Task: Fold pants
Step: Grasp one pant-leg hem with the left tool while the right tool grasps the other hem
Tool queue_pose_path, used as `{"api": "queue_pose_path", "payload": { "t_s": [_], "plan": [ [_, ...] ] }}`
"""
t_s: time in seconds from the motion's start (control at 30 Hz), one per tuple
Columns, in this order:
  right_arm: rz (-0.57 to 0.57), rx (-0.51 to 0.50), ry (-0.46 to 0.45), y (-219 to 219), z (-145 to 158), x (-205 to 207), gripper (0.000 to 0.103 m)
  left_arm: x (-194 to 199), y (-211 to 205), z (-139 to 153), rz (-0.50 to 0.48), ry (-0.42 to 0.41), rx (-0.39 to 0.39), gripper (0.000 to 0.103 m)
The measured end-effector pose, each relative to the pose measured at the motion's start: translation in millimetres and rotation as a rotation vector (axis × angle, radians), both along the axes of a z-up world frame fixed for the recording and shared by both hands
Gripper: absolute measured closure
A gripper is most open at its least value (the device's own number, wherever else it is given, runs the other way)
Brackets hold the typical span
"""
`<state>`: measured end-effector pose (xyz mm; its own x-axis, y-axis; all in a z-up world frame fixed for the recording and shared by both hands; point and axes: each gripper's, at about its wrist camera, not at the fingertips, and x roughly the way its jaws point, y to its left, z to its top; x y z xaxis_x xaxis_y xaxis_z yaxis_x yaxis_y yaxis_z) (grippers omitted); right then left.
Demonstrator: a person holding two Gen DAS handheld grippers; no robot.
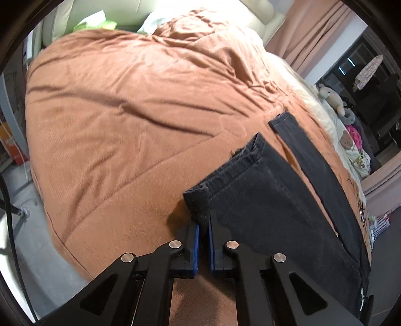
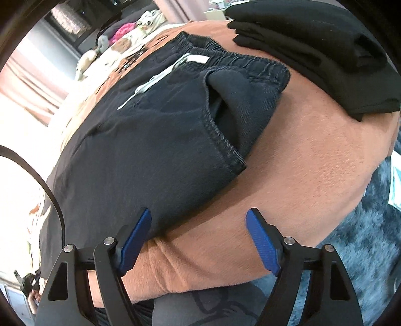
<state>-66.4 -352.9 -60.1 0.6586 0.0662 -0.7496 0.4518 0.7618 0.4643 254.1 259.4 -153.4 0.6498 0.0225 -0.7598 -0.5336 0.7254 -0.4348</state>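
Observation:
Dark grey pants (image 1: 263, 190) lie on a brown blanket (image 1: 120, 112) over a bed. In the left wrist view my left gripper (image 1: 203, 223) is shut on a hem corner of one pant leg (image 1: 198, 200) and holds it just above the blanket. The other leg (image 1: 313, 155) stretches flat to the right. In the right wrist view the pants' elastic waistband (image 2: 240, 60), white drawstring (image 2: 160, 77) and side pocket (image 2: 225, 120) show. My right gripper (image 2: 199, 225) is open and empty, low over the blanket (image 2: 300, 155) at the pants' near edge.
A stack of folded black clothes (image 2: 320, 45) sits on the blanket at the far right of the waistband. Stuffed toys (image 1: 333, 97) and pink curtains (image 1: 308, 30) stand beyond the bed. A blue-grey shaggy rug (image 2: 363, 238) lies beside the bed. Pillows (image 1: 100, 15) are at the headboard.

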Motion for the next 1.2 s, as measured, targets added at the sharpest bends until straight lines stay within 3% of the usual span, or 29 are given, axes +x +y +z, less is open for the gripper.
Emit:
{"api": "queue_pose_path", "payload": {
  "t_s": [0.17, 0.5, 0.7, 0.77, 0.8, 1.2],
  "plan": [
    [-0.042, 0.027, -0.022, -15.4, -4.6, -1.8, 0.026, 5.7, -2.8, 11.0, 0.001, -0.004, 0.030, 0.099],
    [-0.123, 0.085, -0.114, -50.7, -3.0, 2.6, 0.038, 16.4, -7.1, 30.9, -0.003, -0.002, 0.067, 0.100],
    [-0.158, 0.134, -0.170, -75.3, -7.1, 17.5, 0.060, 21.2, -10.0, 43.6, 0.001, -0.010, 0.077, 0.100],
    [-0.153, 0.162, -0.204, -81.0, -8.0, 20.3, 0.092, 23.8, -10.7, 48.2, 0.002, -0.014, 0.081, 0.100],
    [-0.149, 0.164, -0.216, -82.1, -6.8, 20.4, 0.097, 25.7, -11.2, 51.7, 0.001, -0.017, 0.084, 0.100],
    [-0.131, 0.153, -0.395, -89.6, 44.4, 18.6, 0.102, 65.7, -18.9, 105.8, -0.038, -0.082, 0.139, 0.100]
  ]
}}
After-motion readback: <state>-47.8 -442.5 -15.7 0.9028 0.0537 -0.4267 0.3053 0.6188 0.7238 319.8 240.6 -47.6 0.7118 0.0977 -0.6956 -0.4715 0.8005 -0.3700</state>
